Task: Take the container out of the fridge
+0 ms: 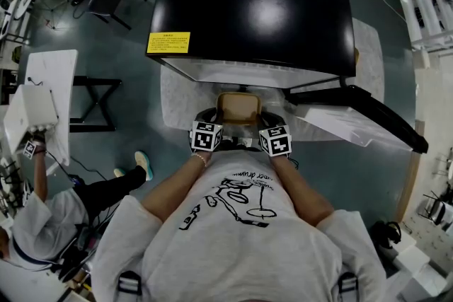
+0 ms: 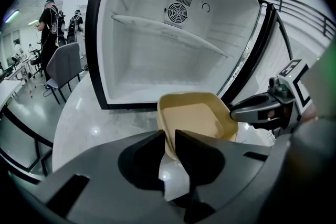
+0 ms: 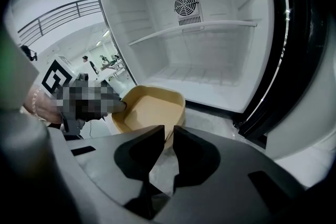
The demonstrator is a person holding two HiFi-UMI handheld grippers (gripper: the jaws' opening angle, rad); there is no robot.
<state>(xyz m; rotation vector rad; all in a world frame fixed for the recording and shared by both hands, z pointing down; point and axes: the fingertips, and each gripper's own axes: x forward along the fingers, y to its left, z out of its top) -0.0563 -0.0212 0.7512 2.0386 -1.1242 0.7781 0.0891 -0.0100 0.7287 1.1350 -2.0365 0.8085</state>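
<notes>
Pinching opposite side walls, left gripper [image 2: 169, 138] and right gripper [image 3: 169, 134] flank the container [image 1: 238, 108] at frame centre (fridge [image 1: 255, 3] directly above).

Near rim of container [image 2: 197, 118] hidden behind left claw [image 2: 169, 136], yellow label [image 1: 168, 43] print too small to read

A yellow label [image 1: 168, 43] stands on the black top of the fridge [image 1: 255, 3], ahead of the left gripper [image 2: 169, 138] (its print is too small to read). The shirt [image 1: 241, 223] behind that gripper bears scrawled lettering, also unreadable.
</notes>
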